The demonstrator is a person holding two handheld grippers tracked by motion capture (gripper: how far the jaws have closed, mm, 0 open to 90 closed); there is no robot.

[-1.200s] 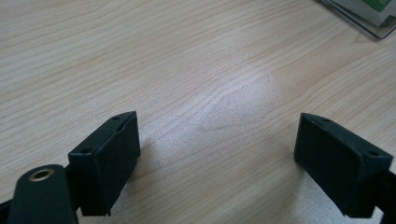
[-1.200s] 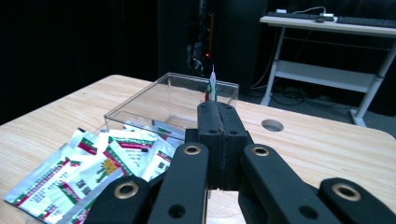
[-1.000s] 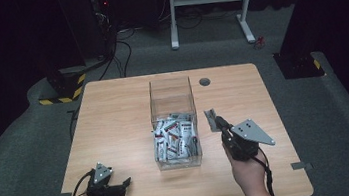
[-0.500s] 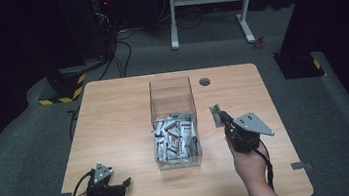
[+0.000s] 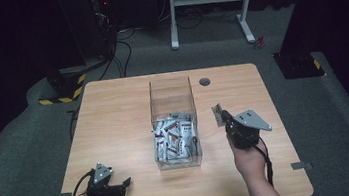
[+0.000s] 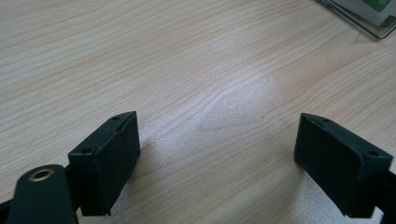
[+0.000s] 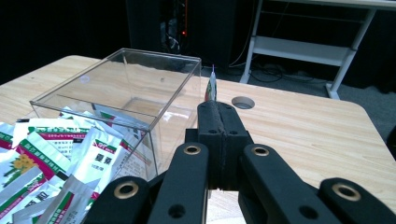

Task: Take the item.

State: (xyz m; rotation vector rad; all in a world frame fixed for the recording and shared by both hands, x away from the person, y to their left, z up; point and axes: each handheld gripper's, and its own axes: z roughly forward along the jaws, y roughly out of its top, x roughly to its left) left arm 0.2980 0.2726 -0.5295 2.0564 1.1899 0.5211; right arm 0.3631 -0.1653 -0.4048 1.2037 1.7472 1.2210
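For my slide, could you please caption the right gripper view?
Right gripper shut on a packet beside the clear box of packets.

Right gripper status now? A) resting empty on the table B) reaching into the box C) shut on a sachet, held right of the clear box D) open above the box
C: the right gripper has its jaws pressed together on a sachet standing edge-up beside the clear box.
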